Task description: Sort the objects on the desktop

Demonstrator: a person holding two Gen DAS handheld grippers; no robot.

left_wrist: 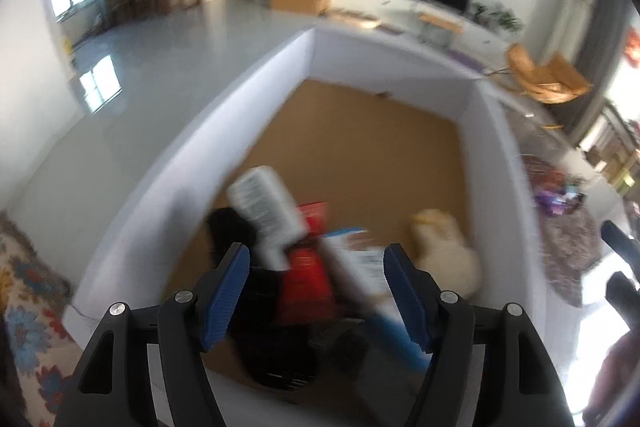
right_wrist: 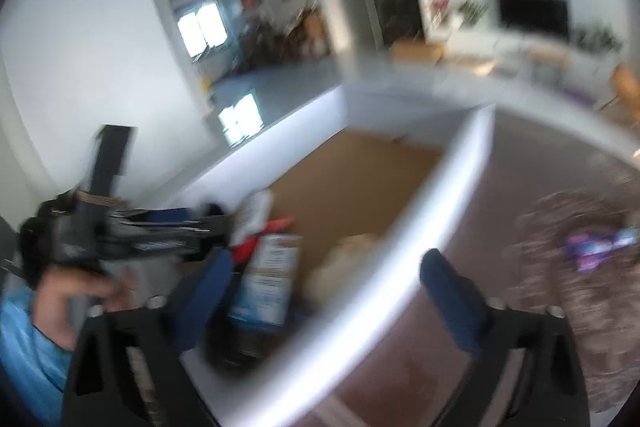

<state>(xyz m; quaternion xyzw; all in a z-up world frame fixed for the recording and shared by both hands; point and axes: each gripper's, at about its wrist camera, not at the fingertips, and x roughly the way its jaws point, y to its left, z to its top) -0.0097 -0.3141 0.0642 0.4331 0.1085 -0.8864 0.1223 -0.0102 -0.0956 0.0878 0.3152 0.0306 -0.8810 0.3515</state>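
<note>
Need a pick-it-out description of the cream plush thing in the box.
Find the white-walled box with the brown floor. Its contents pile at the near end; the cream plush toy lies rightmost, beside the blue-and-white carton. It is the only soft, rounded, unprinted item there.

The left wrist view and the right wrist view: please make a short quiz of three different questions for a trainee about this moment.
1. True or false: the left claw is open and holds nothing.
2. Multiple choice: where does the cream plush toy lie? A) inside the white-walled box B) on the patterned cloth outside the box C) between the fingers of the right claw
3. Fill in: the floor of the box is ____ in colour.

Key
1. True. Its jaws are spread, nothing is between them.
2. A. It lies on the box floor, near the right wall.
3. Brown, like cardboard.
</note>
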